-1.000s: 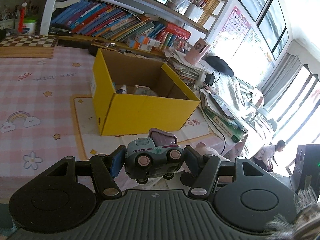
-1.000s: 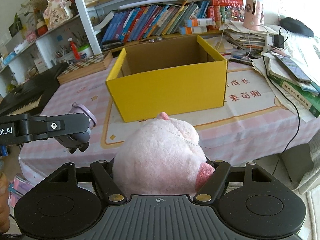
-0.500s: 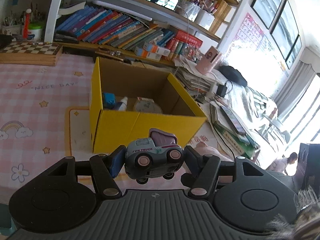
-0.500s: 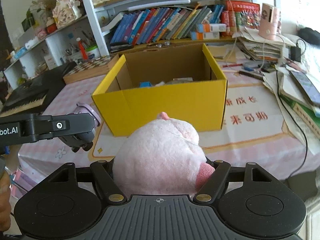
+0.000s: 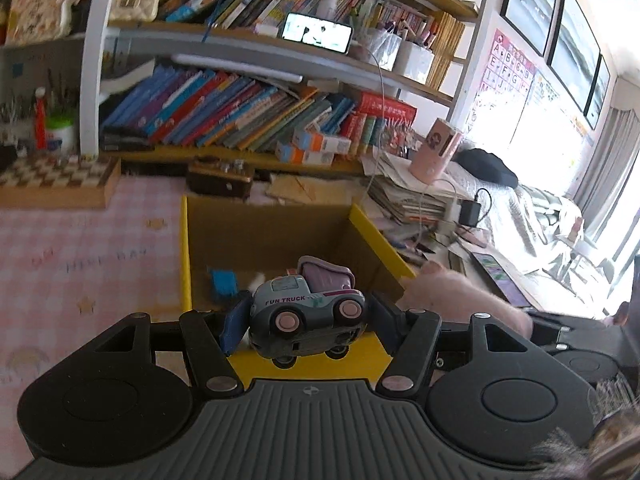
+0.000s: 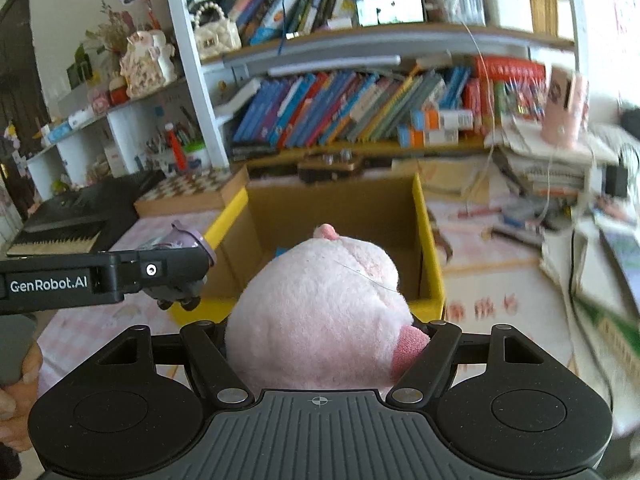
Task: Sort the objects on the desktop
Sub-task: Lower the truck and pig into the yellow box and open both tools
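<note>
My left gripper (image 5: 306, 316) is shut on a grey toy truck (image 5: 308, 312) with pink wheels and a purple bed, held over the near wall of the open yellow box (image 5: 185, 252). A blue item (image 5: 223, 280) lies on the box floor. My right gripper (image 6: 320, 324) is shut on a pink plush toy (image 6: 316, 312), just before the yellow box (image 6: 430, 256). In the right wrist view the left gripper (image 6: 176, 276) with the truck hangs at the box's left near corner. The plush (image 5: 460, 292) shows at the right in the left wrist view.
Shelves of leaning books (image 5: 248, 116) stand behind the box. A chessboard (image 5: 56, 172) lies at the back left, a pink cup (image 5: 438, 150) on a paper stack at the right with cables and a charger (image 5: 470, 212). The pink checked tablecloth (image 5: 80, 264) spreads left.
Both grippers have moved forward and up toward the yellow box with their toys; the box now fills the middle of both views and its inside shows.
</note>
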The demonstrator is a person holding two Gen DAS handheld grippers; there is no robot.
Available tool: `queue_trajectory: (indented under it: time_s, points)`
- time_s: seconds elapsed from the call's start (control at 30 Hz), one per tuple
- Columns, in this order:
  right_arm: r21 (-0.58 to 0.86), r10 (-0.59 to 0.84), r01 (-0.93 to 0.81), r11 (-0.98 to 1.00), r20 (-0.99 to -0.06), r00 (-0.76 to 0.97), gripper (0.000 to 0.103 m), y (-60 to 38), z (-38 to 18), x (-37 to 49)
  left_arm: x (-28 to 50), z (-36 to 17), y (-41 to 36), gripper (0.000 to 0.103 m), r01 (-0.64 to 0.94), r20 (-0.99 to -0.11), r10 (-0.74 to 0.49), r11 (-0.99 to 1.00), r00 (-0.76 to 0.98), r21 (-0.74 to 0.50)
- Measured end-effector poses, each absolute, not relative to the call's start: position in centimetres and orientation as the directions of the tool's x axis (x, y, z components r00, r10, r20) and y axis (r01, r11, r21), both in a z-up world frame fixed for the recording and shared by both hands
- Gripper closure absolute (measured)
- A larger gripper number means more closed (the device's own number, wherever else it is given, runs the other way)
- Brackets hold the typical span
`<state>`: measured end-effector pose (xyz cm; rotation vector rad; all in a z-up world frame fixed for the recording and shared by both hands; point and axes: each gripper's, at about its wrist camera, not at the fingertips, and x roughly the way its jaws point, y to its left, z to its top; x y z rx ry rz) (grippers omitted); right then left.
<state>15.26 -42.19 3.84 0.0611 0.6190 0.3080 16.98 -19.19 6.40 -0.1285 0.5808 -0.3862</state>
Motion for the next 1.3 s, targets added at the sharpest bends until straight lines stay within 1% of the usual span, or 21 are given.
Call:
queue_trajectory:
  time_s: [0.23,0.43,0.63,0.8,1.03,1.3]
  points:
    - [0.057,0.296,-0.321,0.946,-0.557,0.776,0.029,-41.9,3.5,19.5,20.7,6.7,-20.6,0.042,0.336,-0.524,-0.359,0.931,0.772,-0.142]
    - [0.013,0.328,-0.4,0.916,-0.599,0.731,0.029,-40.8,2.5,22.9,23.7,5.7,-21.4,0.042,0.341,-0.563,-0.324,0.937,0.761,-0.078]
    - [-0.06,0.313,-0.454,0.889,-0.643,0.699,0.03,-39.8,1.2,25.9,26.2,4.5,-22.1,0.042,0.343,-0.604,-0.292,0.939,0.742,-0.033]
    - [-0.11,0.296,-0.502,0.858,-0.693,0.658,0.031,-38.9,-0.1,28.0,28.2,3.3,-22.5,0.042,0.341,-0.642,-0.274,0.94,0.716,-0.021]
    - [-0.134,0.285,-0.559,0.818,-0.75,0.597,0.031,-38.3,-1.5,29.3,30.1,1.7,-22.8,0.042,0.332,-0.691,-0.244,0.943,0.681,-0.006]
    - [-0.145,0.293,-0.596,0.79,-0.765,0.574,0.03,-37.9,-1.6,29.1,30.9,0.7,-23.1,0.042,0.325,-0.724,-0.227,0.946,0.651,-0.003]
